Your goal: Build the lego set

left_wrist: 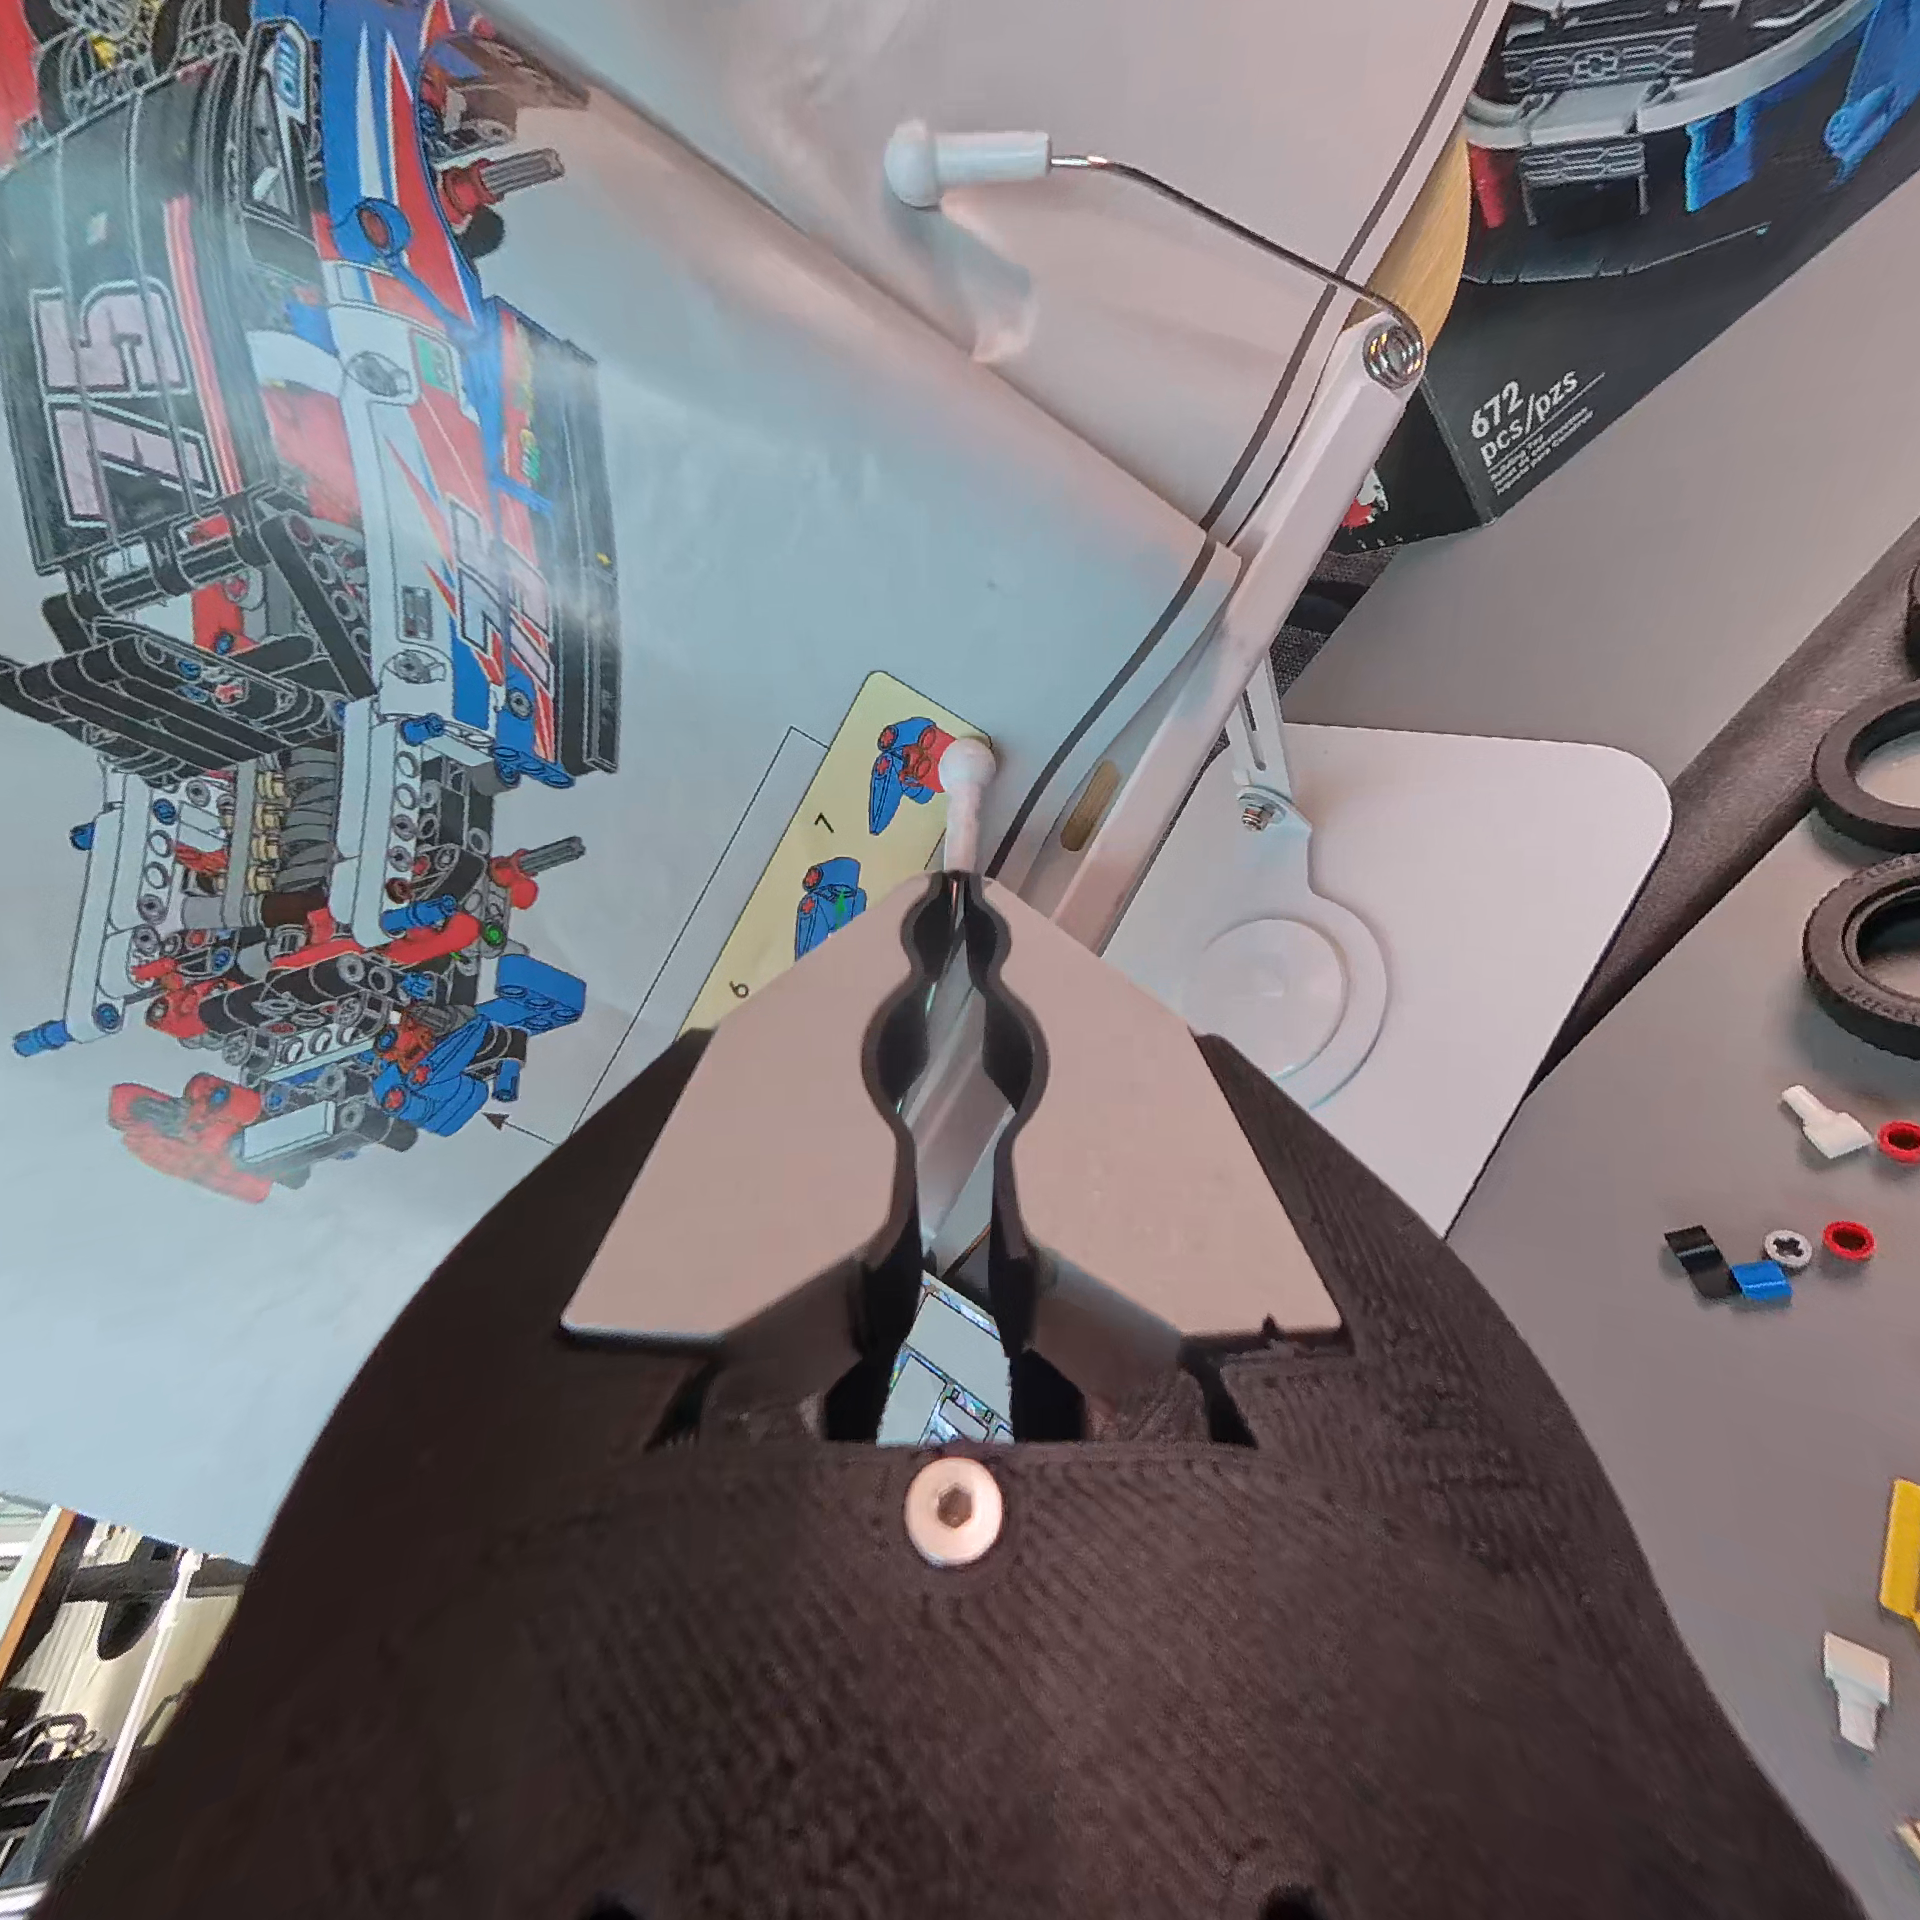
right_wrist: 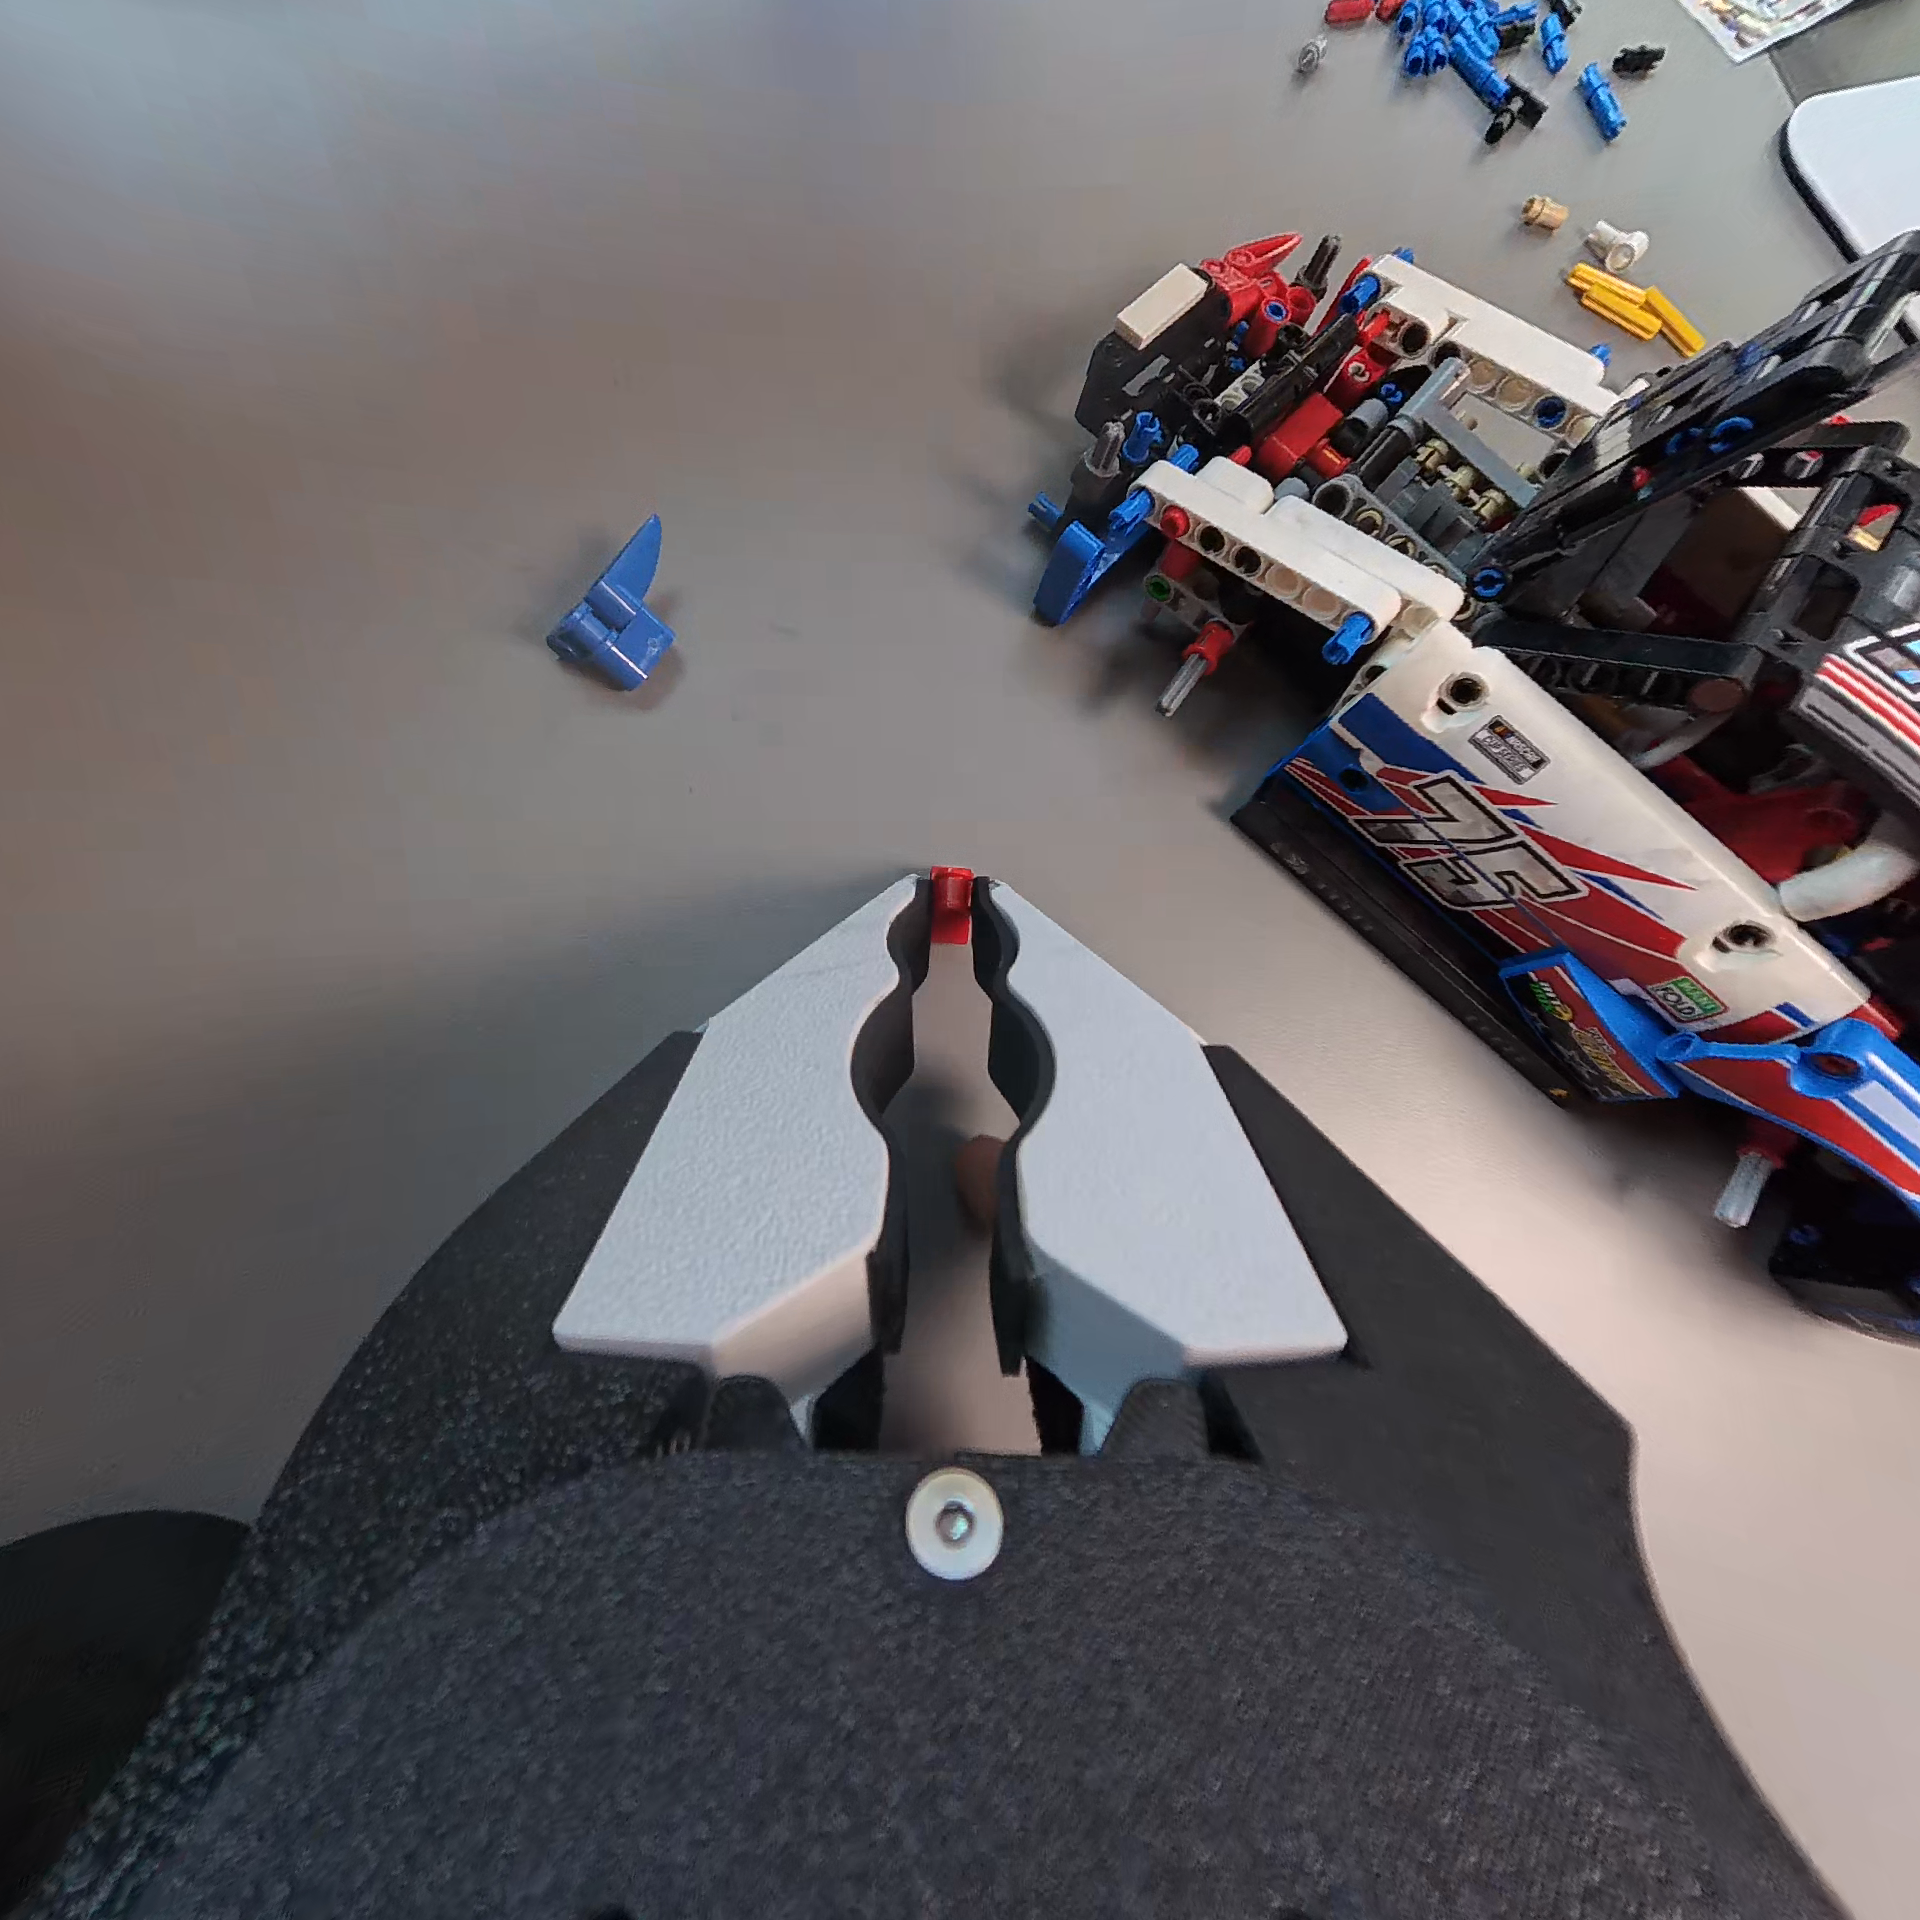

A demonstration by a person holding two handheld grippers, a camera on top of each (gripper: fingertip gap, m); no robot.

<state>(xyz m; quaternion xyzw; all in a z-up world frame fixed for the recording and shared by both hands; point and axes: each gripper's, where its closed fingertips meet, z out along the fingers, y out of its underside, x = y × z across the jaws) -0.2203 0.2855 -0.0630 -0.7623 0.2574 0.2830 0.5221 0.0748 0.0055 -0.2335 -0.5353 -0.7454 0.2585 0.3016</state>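
Observation:
In the left wrist view the instruction booklet lies open on a white book stand. My left gripper is shut on the lower white-tipped page-holder arm, which rests at the page's edge. In the right wrist view my right gripper is shut on a small red pin and holds it above the grey table. A blue curved panel piece lies on the table ahead to the left. The partly built race car stands to the right.
A second page-holder arm presses the top of the page. The black set box stands behind the stand. Black tyres and small loose pieces lie to the right. Blue pins and yellow pieces lie beyond the car. Across from one pair of fingers to the other is roughly 45 cm.

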